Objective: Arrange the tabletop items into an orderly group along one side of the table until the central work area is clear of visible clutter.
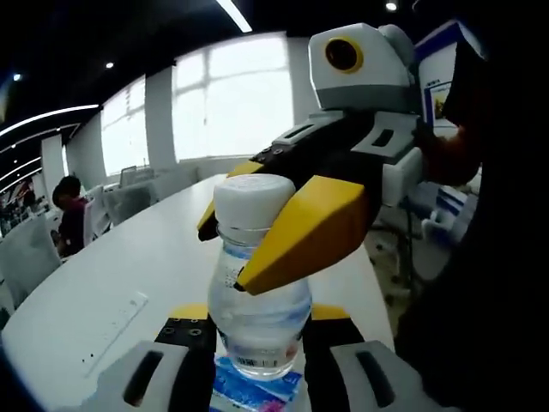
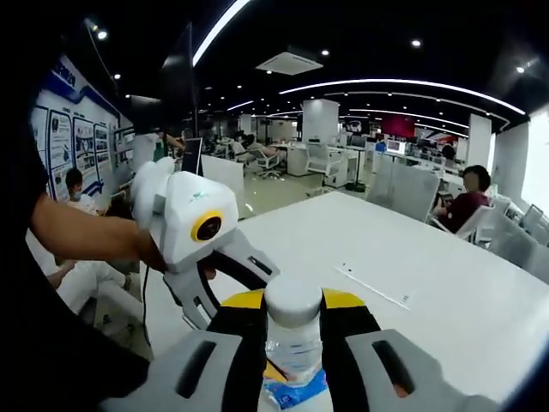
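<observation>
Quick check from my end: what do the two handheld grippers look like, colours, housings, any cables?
Both match. The right gripper, seen in the left gripper view, has yellow wedge-shaped jaw tips on black arms, grey slotted side plates and a white-grey housing with a yellow-ringed round opening. The left gripper, seen in the right gripper view, shows the same white housing and a dark cable hanging below. The person's clothing looks dark.

An open-plan office — a long white table (image 2: 446, 257), white chairs (image 1: 26, 253), big bright windows (image 1: 232, 99). Curved strip lights (image 2: 403, 83) cross the dark ceiling; blue posters (image 2: 73, 137) line one wall — people sit beyond.
</observation>
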### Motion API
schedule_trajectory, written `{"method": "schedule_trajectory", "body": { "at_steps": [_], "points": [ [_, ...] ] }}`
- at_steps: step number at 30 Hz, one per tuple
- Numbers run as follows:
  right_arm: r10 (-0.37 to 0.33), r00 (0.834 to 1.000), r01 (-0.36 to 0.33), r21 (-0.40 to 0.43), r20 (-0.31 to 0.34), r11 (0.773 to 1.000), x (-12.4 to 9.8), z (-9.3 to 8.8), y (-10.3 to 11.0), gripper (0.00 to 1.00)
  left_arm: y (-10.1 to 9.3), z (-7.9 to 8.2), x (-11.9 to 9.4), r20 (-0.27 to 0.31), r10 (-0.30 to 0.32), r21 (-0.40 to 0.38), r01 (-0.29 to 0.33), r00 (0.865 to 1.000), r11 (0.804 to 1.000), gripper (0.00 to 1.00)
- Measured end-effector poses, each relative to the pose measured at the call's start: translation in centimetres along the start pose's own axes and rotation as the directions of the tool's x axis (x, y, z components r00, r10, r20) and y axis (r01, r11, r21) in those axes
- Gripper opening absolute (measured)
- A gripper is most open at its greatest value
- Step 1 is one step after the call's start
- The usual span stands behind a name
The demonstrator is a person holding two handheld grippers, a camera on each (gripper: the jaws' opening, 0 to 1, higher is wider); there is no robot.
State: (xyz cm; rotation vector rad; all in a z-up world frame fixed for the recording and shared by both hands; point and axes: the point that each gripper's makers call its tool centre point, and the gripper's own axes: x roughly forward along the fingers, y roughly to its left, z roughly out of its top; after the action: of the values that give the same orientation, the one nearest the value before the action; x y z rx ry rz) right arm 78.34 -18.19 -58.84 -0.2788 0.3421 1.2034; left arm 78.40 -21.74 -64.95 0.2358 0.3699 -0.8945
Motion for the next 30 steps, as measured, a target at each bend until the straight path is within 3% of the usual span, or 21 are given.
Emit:
{"method": "schedule_trajectory", "body": {
  "at_steps": [10, 30],
  "points": [
    [0.004, 1.000, -0.004, 0.005, 0.023, 1.000, 2.2, 2.8, -0.7, 0.17, 2.9, 0.9, -1.8, 0.024, 0.006, -0.015, -0.006, 1.000, 1.000, 0.36],
    [-0.012, 0.999, 0.012, 0.006, 0.041, 1.000, 8.6, 6.8, -1.2, 0.17, 9.8, 0.1, -5.4, 0.035, 0.008, 0.012, -0.008, 0.999, 1.000, 0.36]
  ]
}}
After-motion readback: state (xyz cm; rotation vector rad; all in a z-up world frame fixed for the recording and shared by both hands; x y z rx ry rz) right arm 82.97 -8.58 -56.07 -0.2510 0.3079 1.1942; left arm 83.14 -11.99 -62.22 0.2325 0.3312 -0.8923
